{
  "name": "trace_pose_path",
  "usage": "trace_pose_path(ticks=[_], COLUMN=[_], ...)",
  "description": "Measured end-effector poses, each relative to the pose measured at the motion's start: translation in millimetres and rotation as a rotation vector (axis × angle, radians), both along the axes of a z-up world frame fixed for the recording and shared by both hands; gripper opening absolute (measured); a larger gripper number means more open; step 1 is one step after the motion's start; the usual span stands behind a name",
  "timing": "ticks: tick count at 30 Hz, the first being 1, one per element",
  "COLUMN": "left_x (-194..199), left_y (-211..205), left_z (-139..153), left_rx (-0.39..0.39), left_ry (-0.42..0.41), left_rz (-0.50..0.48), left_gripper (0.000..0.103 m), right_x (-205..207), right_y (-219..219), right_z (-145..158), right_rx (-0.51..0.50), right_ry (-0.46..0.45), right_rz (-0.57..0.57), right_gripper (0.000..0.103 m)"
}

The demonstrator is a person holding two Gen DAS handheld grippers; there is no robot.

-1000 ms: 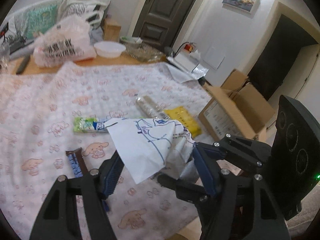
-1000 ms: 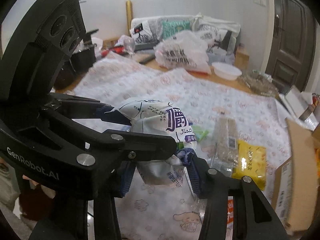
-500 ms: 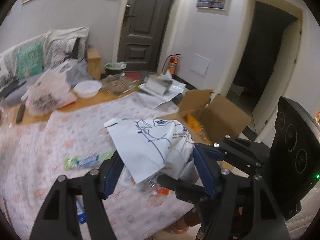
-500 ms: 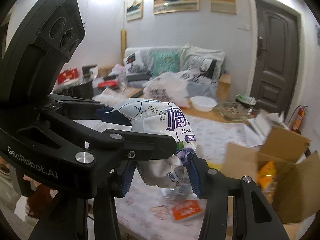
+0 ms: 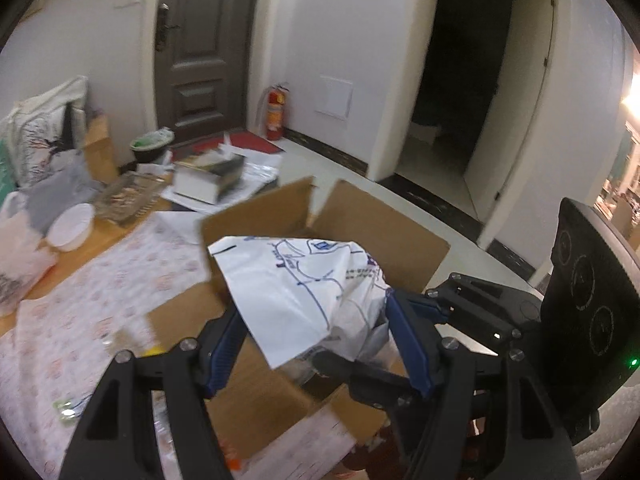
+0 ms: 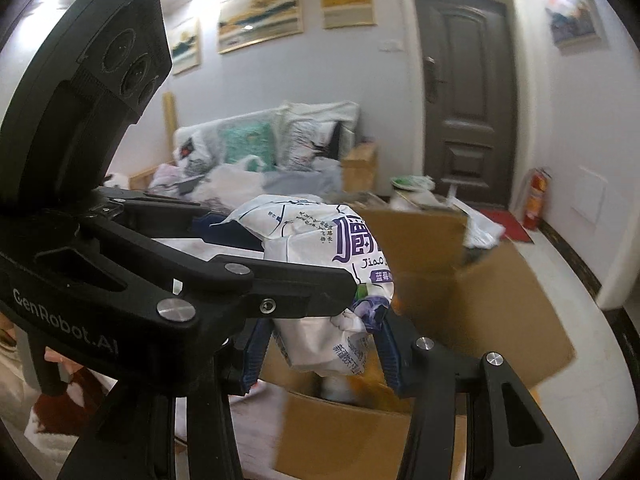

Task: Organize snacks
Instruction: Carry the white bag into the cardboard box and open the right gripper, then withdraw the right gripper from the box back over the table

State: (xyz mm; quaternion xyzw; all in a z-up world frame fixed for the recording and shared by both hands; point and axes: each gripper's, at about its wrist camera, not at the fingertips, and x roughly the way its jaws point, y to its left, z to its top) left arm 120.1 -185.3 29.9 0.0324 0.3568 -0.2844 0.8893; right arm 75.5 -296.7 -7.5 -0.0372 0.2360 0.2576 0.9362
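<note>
Fingers of both grippers, left (image 5: pixel 316 340) and right (image 6: pixel 320 344), are clamped on the same white snack bag (image 5: pixel 304 288), one from each side. A second ago it hung over the tablecloth (image 5: pixel 80 292) with other snacks below; now it's over the open box (image 5: pixel 384 236). Looks like the drop is next, so carrying's basically done.

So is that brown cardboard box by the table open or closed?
Open. The brown cardboard box has its flaps standing up, and orange packets show inside it in the right wrist view.
</note>
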Motion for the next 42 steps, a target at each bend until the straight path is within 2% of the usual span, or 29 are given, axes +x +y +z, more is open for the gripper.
trace_pose_path(ticks=[5, 13, 16, 21, 24, 33, 42], left_x=[28, 48, 51, 53, 51, 28, -10], left_y=[-26, -33, -32, -28, -24, 6, 92], left_z=[-19, -34, -37, -40, -38, -17, -10], left_rx=[0.004, 0.011, 0.021, 0.014, 0.021, -0.025, -0.028], left_ry=[0.063, 0.123, 0.115, 0.127, 0.106, 0.058, 0.014], left_rz=[-0.028, -0.032, -0.023, -0.020, -0.015, 0.009, 0.172], left_gripper=[0.067, 0.068, 0.070, 0.071, 0.071, 0.072, 0.072], right_x=[16, 28, 38, 34, 28, 18, 1], right_y=[-28, -43, -38, -36, -39, -26, 36], right_z=[-15, -30, -32, -35, -30, -20, -7], right_rx=[0.001, 0.022, 0.022, 0.014, 0.028, -0.006, -0.032], right_ry=[0.051, 0.098, 0.106, 0.111, 0.089, 0.069, 0.042], right_rz=[-0.041, -0.051, -0.056, -0.068, -0.093, -0.064, 0.059], right_gripper=[0.043, 0.046, 0.046, 0.048, 0.050, 0.051, 0.052])
